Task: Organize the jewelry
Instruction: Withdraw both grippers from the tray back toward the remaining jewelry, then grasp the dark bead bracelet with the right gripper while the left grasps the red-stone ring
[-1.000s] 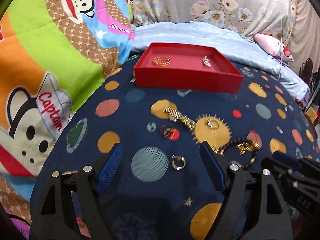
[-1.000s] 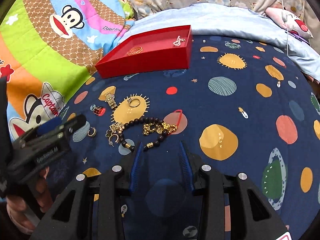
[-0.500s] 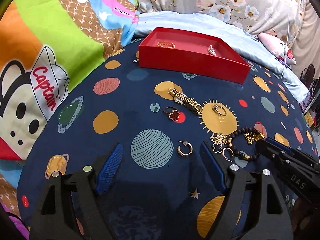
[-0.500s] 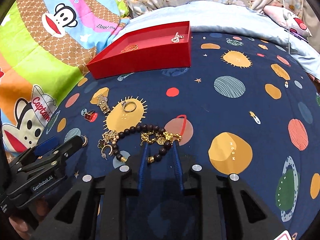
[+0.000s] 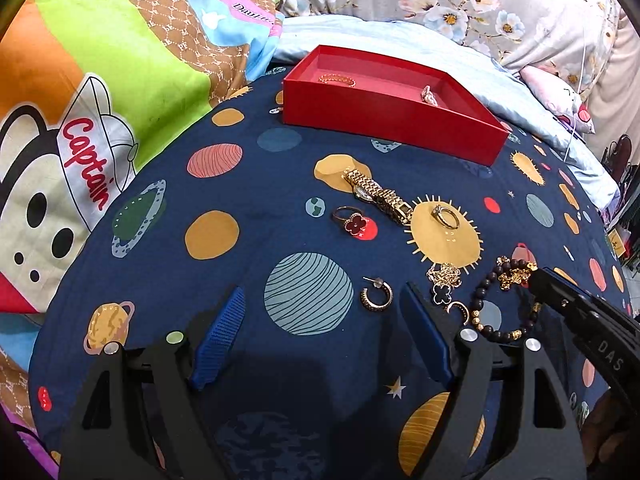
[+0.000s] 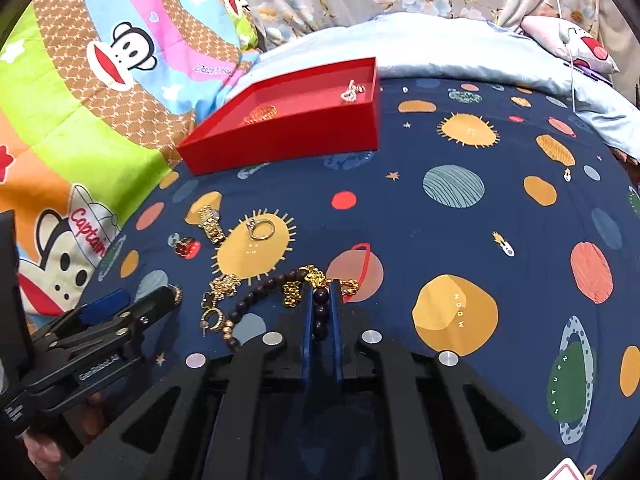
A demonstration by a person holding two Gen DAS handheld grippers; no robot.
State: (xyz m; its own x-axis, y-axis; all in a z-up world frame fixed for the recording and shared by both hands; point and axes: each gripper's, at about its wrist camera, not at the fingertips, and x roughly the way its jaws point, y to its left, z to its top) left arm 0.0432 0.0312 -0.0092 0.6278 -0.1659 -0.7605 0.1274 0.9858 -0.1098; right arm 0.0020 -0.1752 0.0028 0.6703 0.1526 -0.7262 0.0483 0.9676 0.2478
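A red tray (image 5: 392,132) (image 6: 280,144) at the back holds a gold bangle (image 5: 337,79) and a silver piece (image 5: 430,96). On the blue planet-print cloth lie a gold watch (image 5: 378,196), a red clover ring (image 5: 354,220), a silver ring (image 5: 445,216), a gold clover chain (image 5: 444,284) and a hoop earring (image 5: 376,298). My left gripper (image 5: 320,296) stands open, with that earring just inside its right finger. My right gripper (image 6: 322,312) is shut on the dark bead bracelet (image 6: 256,300), its blue pads pressing a few beads beside the bracelet's gold charms (image 6: 316,278).
A bright cartoon-monkey quilt (image 5: 100,100) covers the left side. A pale blue sheet (image 5: 380,36) and a floral pillow (image 5: 480,8) lie behind the tray. A second hoop earring (image 6: 212,316) rests next to the bracelet. A hand (image 6: 48,440) grips the left tool.
My right gripper's jaws have come together on the bead bracelet. The left gripper's view has shifted, with the earring now closer between its open fingers.
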